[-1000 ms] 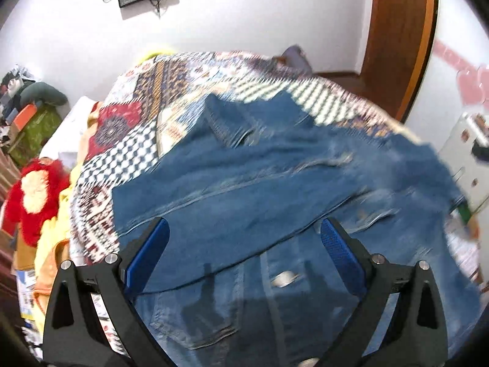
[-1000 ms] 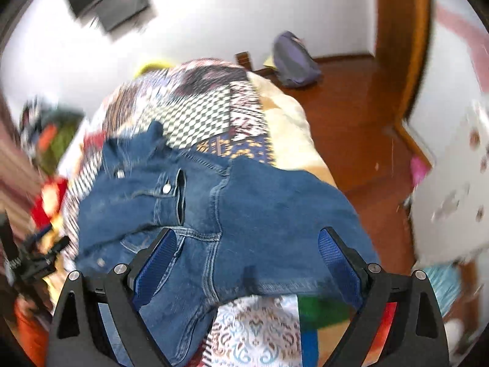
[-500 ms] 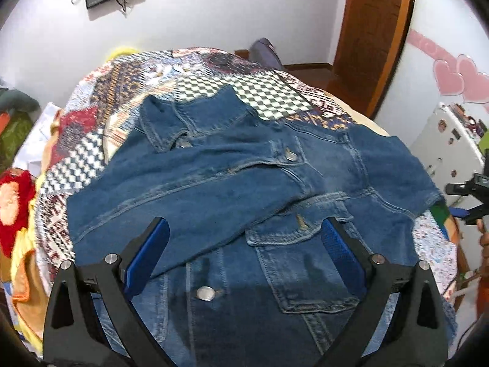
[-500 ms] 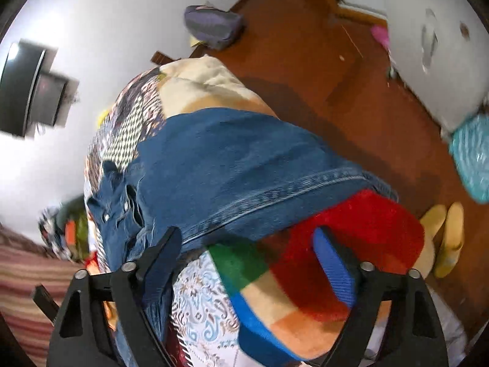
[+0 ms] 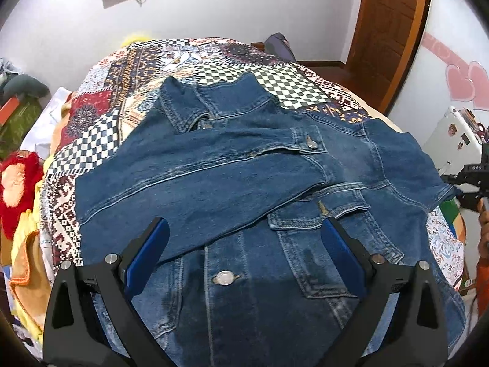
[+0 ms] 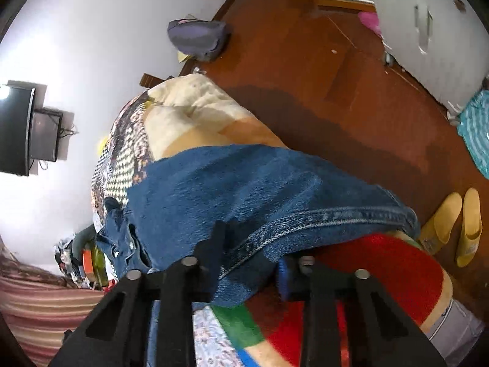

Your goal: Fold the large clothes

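A blue denim jacket (image 5: 244, 189) lies front-up on a patchwork bedspread (image 5: 128, 91), one sleeve folded across its chest. My left gripper (image 5: 244, 250) is open and empty, hovering above the jacket's lower front by a metal button. My right gripper (image 6: 249, 263) is shut on the hem edge of the jacket (image 6: 275, 202) at the bed's side. It also shows at the far right of the left wrist view (image 5: 470, 180), at the jacket's right edge.
Wooden floor (image 6: 336, 76) lies beside the bed with yellow slippers (image 6: 455, 226) and a grey bag (image 6: 198, 38). A white cabinet (image 5: 452, 140) stands right of the bed. Piled clothes and a red plush toy (image 5: 15, 189) sit left. A door (image 5: 391, 30) is behind.
My right gripper moved down to the jacket's hem at the bed's edge and closed on it. My left gripper pulled back slightly, staying open over the jacket.
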The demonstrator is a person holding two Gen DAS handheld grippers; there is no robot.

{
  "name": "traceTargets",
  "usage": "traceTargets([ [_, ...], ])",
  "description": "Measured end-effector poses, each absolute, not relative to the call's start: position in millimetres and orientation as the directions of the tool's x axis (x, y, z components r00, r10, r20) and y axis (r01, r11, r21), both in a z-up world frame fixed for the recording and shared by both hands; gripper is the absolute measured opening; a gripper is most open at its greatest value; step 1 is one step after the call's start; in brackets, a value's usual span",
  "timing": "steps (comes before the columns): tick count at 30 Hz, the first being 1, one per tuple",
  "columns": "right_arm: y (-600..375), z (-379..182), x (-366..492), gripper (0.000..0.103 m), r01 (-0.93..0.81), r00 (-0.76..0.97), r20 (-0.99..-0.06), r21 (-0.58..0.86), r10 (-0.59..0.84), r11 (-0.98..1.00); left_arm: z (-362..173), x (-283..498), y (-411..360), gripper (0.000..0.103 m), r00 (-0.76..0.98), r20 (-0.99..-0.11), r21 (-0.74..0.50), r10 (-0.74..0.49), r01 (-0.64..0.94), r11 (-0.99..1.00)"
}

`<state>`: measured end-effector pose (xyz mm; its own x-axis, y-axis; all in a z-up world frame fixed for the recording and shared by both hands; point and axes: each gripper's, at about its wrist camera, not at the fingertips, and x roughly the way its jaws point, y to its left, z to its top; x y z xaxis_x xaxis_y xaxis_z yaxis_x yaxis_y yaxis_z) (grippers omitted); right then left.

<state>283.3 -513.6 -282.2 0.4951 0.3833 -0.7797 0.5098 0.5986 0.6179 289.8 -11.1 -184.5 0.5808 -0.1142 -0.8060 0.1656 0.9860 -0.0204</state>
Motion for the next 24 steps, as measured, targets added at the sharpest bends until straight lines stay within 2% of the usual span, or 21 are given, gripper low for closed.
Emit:
traceTargets([
  [5, -500, -243, 292, 0.02, 0.415, 0.539, -0.757, 0.62, 0.369, 0.666, -181, 287, 1, 0.1, 0.593, -0.797, -0.04, -0.117, 0.141, 0.989],
  [11, -449, -163, 311, 0.018, 0.215, 0.627, -0.701, 0.575, 0.34, 0.789, -176, 281, 12, 0.1, 0.608, -0.785, -0.052, -0.12, 0.128, 0.99],
  [13, -425, -139, 321, 0.014, 0.137, 0.643, -0.668, 0.583, 0.376, 0.801, -174, 278, 16, 0.1, 0.617, -0.778, -0.049, -0.117, 0.126, 0.991],
  [18, -343, -91, 340, 0.014, -0.073, 0.644, -0.611, 0.55, 0.46, 0.832, -169, 268, 29, 0.1, 0.631, -0.767, -0.059, -0.117, 0.112, 0.992],
  [24, -246, -97, 358, 0.014, -0.233, 0.516, -0.631, 0.548, 0.58, 0.803, -165, 260, 49, 0.1, 0.646, -0.757, -0.064, -0.095, 0.072, 0.995],
])
